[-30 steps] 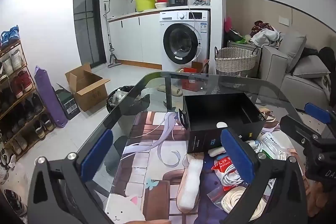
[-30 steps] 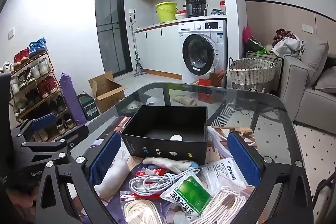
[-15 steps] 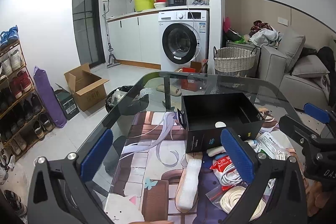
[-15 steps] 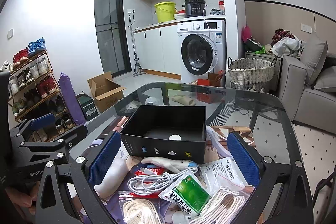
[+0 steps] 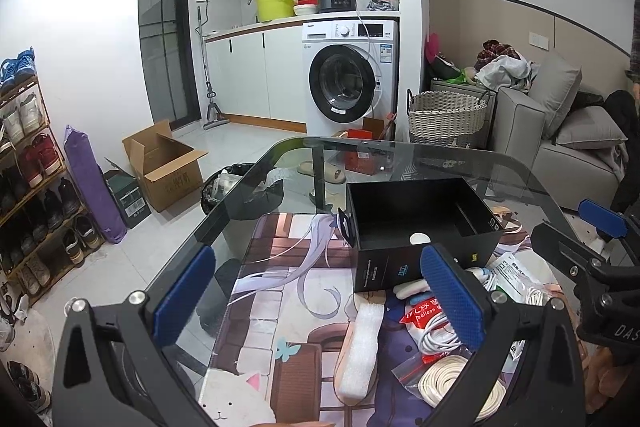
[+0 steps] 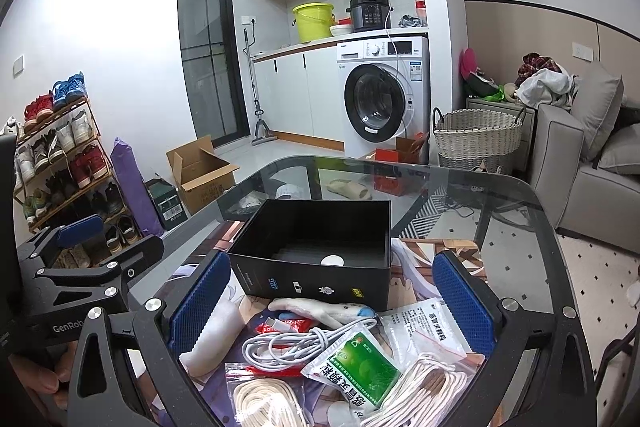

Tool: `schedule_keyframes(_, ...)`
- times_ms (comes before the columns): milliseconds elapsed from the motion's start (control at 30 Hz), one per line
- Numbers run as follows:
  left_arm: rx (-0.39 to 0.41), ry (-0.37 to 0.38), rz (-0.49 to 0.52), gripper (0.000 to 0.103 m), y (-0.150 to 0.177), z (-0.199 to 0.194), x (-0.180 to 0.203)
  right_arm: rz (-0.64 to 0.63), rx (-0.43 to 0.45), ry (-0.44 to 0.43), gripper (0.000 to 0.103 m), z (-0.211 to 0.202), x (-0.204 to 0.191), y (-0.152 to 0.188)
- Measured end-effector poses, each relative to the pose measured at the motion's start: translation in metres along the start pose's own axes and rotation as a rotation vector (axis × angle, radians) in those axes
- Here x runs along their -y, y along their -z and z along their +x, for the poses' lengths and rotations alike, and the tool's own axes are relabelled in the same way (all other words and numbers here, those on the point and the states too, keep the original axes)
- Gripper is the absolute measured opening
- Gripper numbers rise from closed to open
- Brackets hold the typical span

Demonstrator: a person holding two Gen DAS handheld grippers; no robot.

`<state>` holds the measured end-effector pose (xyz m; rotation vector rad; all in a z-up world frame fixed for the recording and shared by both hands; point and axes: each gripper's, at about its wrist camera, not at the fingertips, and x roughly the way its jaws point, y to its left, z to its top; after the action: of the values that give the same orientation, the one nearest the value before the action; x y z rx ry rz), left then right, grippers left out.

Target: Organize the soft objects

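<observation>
1. Two sets of tongs hang spread wide above the glass tabletop (image 6: 520, 195), the left tongs (image 5: 316, 295) and the right tongs (image 6: 326, 301), and neither grasps anything.
2. Furthest left in the heap lies a white foam strip (image 5: 360, 351), flat on the printed mat (image 5: 272, 307) and just beside the rest of the pile. The left tongs hang nearest it, so it looks like their natural first pick.
3. Next comes a coiled white cable (image 6: 296, 343), resting partly on a small red packet (image 6: 288, 327). Closing on the whole bundle, not on one loop, would keep it from unravelling as it lifts.
4. Nearer the camera is a clear bag of flat white cord (image 6: 260, 403); the slippery film calls for a bite on the bulk inside.
5. In the middle sits a green sachet (image 6: 354, 367), overlapping the cable and a second bag of cord (image 6: 420, 387) to its right. Taking the top item first avoids dragging its neighbours.
6. Behind the heap, touching it, stands the open black box (image 6: 320, 247), empty save for a small white disc (image 6: 332, 260). This is probably where the soft things go.
7. Judged from this, sorting has barely begun. Lower one set of tongs squarely over a single item, close gently, lift clear of the box wall, then let go inside.
</observation>
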<state>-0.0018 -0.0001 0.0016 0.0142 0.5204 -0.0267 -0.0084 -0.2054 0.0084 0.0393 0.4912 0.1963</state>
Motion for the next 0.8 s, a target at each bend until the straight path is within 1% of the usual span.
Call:
schedule_keyframes(600,0.002,0.004,0.003,0.103,-0.0026,-0.0039,-0.0018,-0.001,0.012,0.006,0.103,-0.0014,0.0018,-0.0014)
schedule_keyframes(700,-0.006,0.022,0.000,0.103,-0.0017,-0.0044,-0.0012,0.001,0.018,0.012,0.103,-0.0012,0.0031,-0.0005)
schedule_keyframes(800,-0.007,0.024,0.003,0.103,-0.0020,-0.0055,-0.0001,0.002,0.019,0.013,0.103,-0.0022,0.0030,0.0002)
